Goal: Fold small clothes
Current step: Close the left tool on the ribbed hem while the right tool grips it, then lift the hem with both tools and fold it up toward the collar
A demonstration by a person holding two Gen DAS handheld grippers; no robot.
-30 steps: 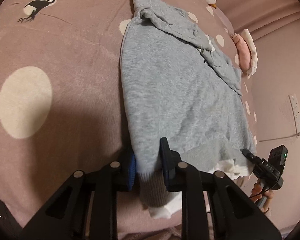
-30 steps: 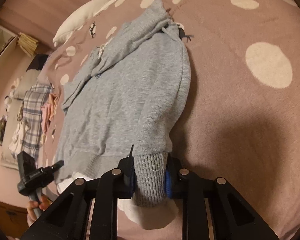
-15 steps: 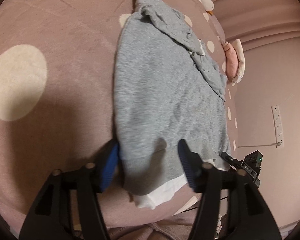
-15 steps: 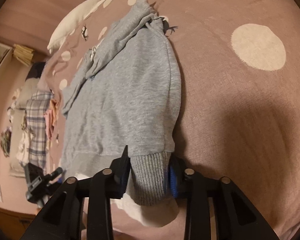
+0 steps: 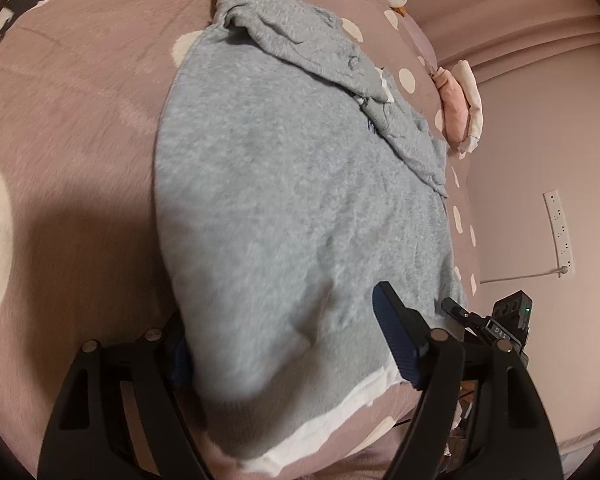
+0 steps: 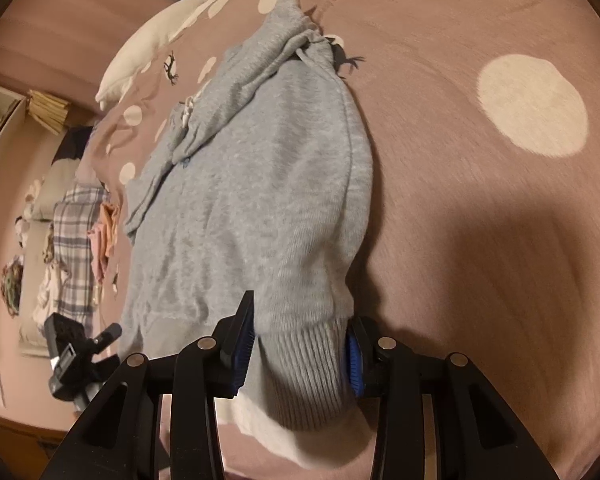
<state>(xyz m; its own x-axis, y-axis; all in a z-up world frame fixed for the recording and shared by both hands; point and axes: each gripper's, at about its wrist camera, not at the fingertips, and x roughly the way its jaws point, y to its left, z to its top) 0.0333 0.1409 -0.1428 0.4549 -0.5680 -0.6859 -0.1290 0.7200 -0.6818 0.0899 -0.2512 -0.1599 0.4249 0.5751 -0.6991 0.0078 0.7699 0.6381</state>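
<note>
A small grey hooded sweatshirt (image 5: 300,184) lies flat on a mauve bedspread (image 5: 80,120) with cream dots, hood at the far end, both sleeves folded inward. A white hem shows under its ribbed bottom edge. My left gripper (image 5: 288,344) is open wide, its fingers standing either side of the bottom left corner of the sweatshirt. In the right wrist view the sweatshirt (image 6: 252,200) runs away from me, and my right gripper (image 6: 300,356) has opened a little around the ribbed sleeve cuff (image 6: 312,376); the cuff still lies between the pads.
A pink and white folded bundle (image 5: 460,104) lies at the bed's far right edge. A white pillow (image 6: 160,44) sits at the head. Plaid and pink clothes (image 6: 76,240) lie beside the bed. A wall socket strip (image 5: 558,232) is on the pink wall.
My left gripper let go of the sweatshirt's bottom corner and opened wide. My right gripper, shut on the cuff earlier, has opened slightly. The sweatshirt has settled flat.
</note>
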